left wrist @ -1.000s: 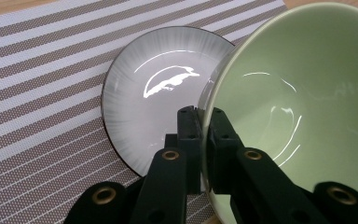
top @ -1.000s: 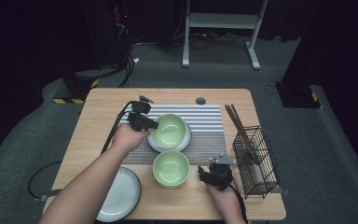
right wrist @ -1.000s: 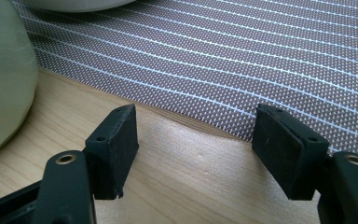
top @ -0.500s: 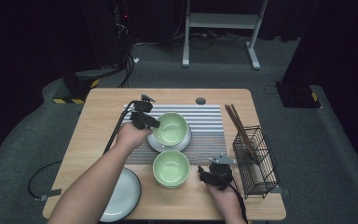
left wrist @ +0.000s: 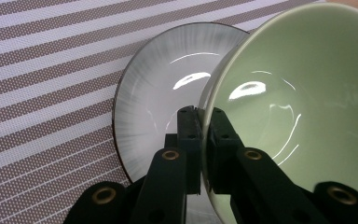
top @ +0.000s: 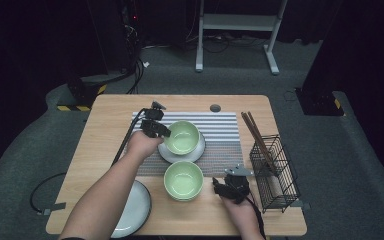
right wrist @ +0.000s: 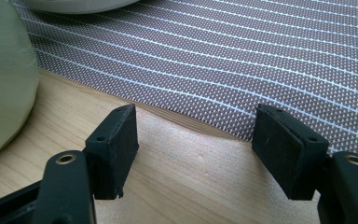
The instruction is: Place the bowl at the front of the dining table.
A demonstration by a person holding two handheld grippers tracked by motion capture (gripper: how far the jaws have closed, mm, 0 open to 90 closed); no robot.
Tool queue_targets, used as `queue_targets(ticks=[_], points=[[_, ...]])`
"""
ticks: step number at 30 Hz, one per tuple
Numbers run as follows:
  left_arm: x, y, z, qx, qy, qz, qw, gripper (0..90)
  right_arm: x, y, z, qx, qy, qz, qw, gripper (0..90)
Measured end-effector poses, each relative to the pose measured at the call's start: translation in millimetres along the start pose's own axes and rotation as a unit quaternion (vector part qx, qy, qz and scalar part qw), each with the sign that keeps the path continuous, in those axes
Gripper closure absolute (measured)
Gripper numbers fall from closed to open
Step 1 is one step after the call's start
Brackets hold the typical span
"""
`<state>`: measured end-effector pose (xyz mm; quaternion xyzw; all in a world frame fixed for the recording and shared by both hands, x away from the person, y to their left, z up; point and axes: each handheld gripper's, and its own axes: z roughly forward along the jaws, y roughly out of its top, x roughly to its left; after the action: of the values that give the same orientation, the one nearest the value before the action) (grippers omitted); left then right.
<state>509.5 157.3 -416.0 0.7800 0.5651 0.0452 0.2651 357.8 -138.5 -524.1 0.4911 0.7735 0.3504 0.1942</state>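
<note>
L tool [left wrist: 204,122] clamped on green bowl [left wrist: 303,102] rim | bowl tilted, mouth up over plate [left wrist: 158,88] | R tool [right wrist: 196,140] apart

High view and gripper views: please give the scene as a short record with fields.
held thing: far green bowl, rim clamped by left gripper
under it: grey-rimmed plate on striped mat
right gripper: open, holds nothing, over table edge of mat
near green bowl: free on table
wire basket: right side, chopsticks inside

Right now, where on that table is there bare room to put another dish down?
The wooden tabletop left of the striped mat is bare. The mat's right end, toward the wire basket, is free too. Around both green bowls it is crowded.
</note>
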Motion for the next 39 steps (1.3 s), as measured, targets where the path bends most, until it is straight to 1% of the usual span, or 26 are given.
queue_targets(ticks=[2, 3, 6, 10, 12, 14, 17, 23, 25, 29, 30, 36, 39], points=[[2.3, 0.3, 2.1, 0.001, 0.002, 0.001, 1.0000, 85.5, -0.1, 0.0, 0.0, 0.000, 0.000, 0.000, 1.0000, 30.9], [3.0, 0.4, 3.6, 0.004, -0.002, -0.003, 1.0000, 85.5, -0.2, 0.0, 0.0, -0.001, 0.000, 0.000, 1.0000, 30.9], [6.8, 0.8, 8.4, 0.005, -0.005, -0.010, 0.9999, 85.5, 0.6, 0.1, 0.2, 0.000, -0.001, -0.001, 1.0000, 30.9], [9.1, 1.3, 13.0, 0.007, -0.006, -0.018, 0.9998, 85.6, 0.4, 0.1, 0.3, -0.001, -0.001, -0.002, 1.0000, 30.9], [10.0, 1.6, 15.2, 0.012, -0.006, -0.019, 0.9997, 85.6, 0.3, 0.1, 0.3, -0.001, -0.001, -0.002, 1.0000, 30.9], [10.0, 1.6, 17.3, 0.013, -0.001, -0.021, 0.9997, 85.5, 0.4, 0.1, 0.2, 0.000, 0.000, 0.000, 1.0000, 30.9], [10.3, 1.3, 20.7, 0.019, 0.000, -0.023, 0.9996, 85.5, 0.3, 0.1, 0.3, -0.001, 0.000, -0.002, 1.0000, 30.9], [11.8, 0.4, 25.3, 0.023, -0.005, -0.027, 0.9994, 85.5, 0.2, 0.1, 0.4, -0.001, 0.000, -0.002, 1.0000, 30.9], [12.2, 0.4, 27.1, 0.027, -0.003, -0.028, 0.9992, 85.5, 0.2, 0.1, 0.4, -0.001, 0.000, -0.002, 1.0000, 30.8], [13.5, 0.9, 30.7, 0.033, -0.004, -0.033, 0.9989, 85.4, 0.4, 0.1, 0.2, 0.000, 0.001, 0.001, 1.0000, 30.9], [13.9, 1.4, 31.3, 0.033, -0.004, -0.038, 0.9987, 85.4, 0.3, 0.1, 0.4, -0.001, 0.000, -0.001, 1.0000, 30.9], [14.1, 4.1, 32.4, 0.038, -0.003, -0.043, 0.9984, 85.3, 0.4, 0.2, 0.2, 0.000, 0.000, -0.001, 1.0000, 30.9], [13.2, 4.3, 32.5, 0.031, -0.003, -0.045, 0.9985, 84.9, 0.5, 0.2, 0.2, 0.001, -0.001, -0.002, 1.0000, 30.9]])
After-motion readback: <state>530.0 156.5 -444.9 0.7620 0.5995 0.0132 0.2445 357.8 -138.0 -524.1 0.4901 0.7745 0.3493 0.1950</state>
